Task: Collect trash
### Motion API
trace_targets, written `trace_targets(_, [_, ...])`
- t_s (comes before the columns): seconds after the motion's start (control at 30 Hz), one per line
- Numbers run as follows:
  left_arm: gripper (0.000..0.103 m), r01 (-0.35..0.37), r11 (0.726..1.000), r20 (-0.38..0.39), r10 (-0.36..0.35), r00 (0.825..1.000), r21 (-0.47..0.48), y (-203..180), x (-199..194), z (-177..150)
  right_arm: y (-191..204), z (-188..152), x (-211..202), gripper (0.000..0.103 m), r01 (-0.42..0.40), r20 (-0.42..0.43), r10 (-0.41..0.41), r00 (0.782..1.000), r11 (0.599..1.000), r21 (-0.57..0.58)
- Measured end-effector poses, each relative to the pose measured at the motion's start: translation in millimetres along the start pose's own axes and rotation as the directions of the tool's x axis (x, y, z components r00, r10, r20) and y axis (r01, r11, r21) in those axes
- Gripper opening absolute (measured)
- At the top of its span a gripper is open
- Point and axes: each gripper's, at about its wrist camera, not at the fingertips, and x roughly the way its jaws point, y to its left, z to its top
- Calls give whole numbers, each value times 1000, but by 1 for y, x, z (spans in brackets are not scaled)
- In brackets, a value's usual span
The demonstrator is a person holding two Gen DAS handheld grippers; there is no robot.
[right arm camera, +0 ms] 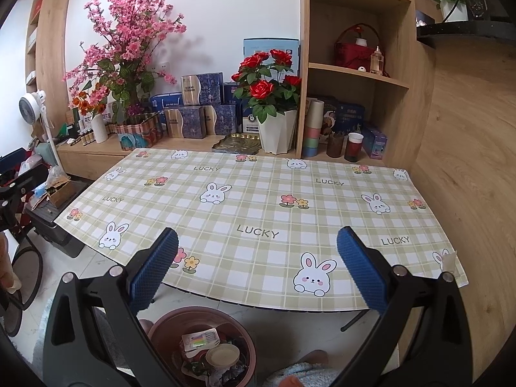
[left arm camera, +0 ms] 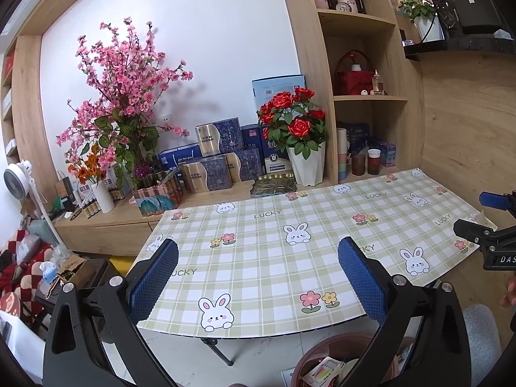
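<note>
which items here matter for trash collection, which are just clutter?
Job:
- bin on the floor below the table edge, holding a wrapper and a round lid
- left tongs and right tongs, both open and holding nothing
- table, no trash visible on it

Clutter:
- rose pot
- pink blossom arrangement
- blue boxes
- fan

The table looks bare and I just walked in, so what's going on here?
A person holds two grippers over the near edge of the table with the bunny tablecloth. The left gripper and right gripper are both open and hold nothing. No loose trash shows on the cloth. Below the edge, a brown bin already holds wrappers and a small cup, so the collecting looks about done.
</note>
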Motion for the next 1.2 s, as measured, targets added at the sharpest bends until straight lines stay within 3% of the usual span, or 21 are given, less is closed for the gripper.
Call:
trace_targets(0.73, [97,5,1000,-18,-5,1000,5,-4,1,-2,1,0,1,97,-1,-4,1,1000,1000,0])
trace_targets(1.2, [97,17,999,-19,-18,1000,-40,-1,0,-2,1,-1,3,97,-4,-4,4,1000,1000,1])
